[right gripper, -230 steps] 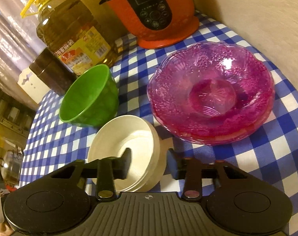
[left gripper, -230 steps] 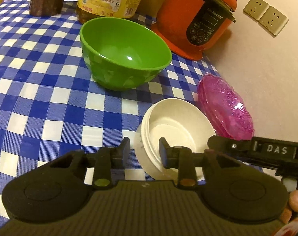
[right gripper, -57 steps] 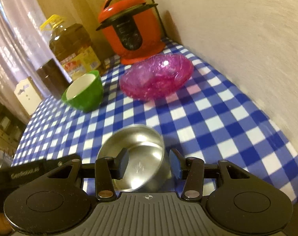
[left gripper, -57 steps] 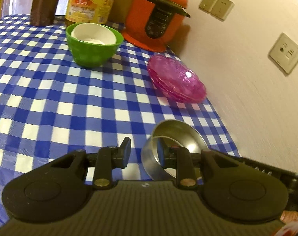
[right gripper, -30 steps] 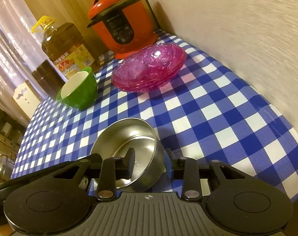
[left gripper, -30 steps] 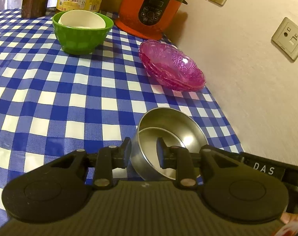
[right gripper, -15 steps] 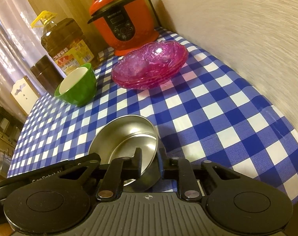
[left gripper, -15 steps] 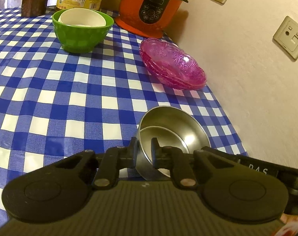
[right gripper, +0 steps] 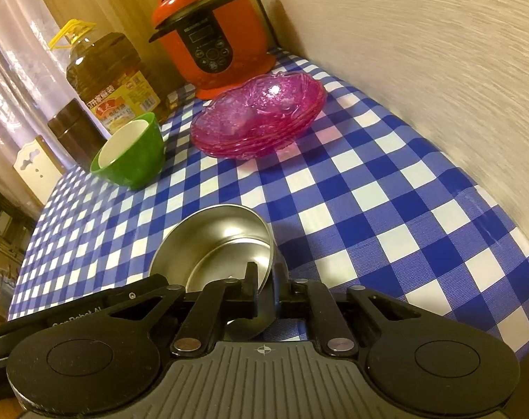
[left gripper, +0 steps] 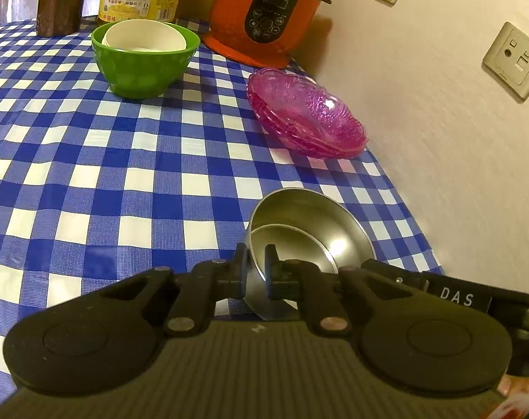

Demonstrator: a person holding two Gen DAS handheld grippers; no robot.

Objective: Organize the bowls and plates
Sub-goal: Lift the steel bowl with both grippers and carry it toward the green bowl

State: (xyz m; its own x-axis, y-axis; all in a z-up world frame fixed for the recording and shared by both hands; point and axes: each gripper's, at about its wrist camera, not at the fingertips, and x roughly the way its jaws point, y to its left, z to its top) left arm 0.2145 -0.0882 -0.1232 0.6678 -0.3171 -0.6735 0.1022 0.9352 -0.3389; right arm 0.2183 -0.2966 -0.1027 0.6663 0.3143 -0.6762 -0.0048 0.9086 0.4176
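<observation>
The bench (left gripper: pixel 89 181), under blue-and-white checked cloth, carries an orange rice cooker (left gripper: pixel 264 14), a stack of pink glass plates (left gripper: pixel 306 118) and a green plastic bowl (left gripper: pixel 145 59) holding a white bowl (left gripper: pixel 144 36). Near the front edge, the round steel bowls (left gripper: pixel 309 234) sit nested. Left tongs (left gripper: pixel 255 272) and right tongs (right gripper: pixel 264 291) each clench opposite rims. Lift evenly, level, so nothing slips.
</observation>
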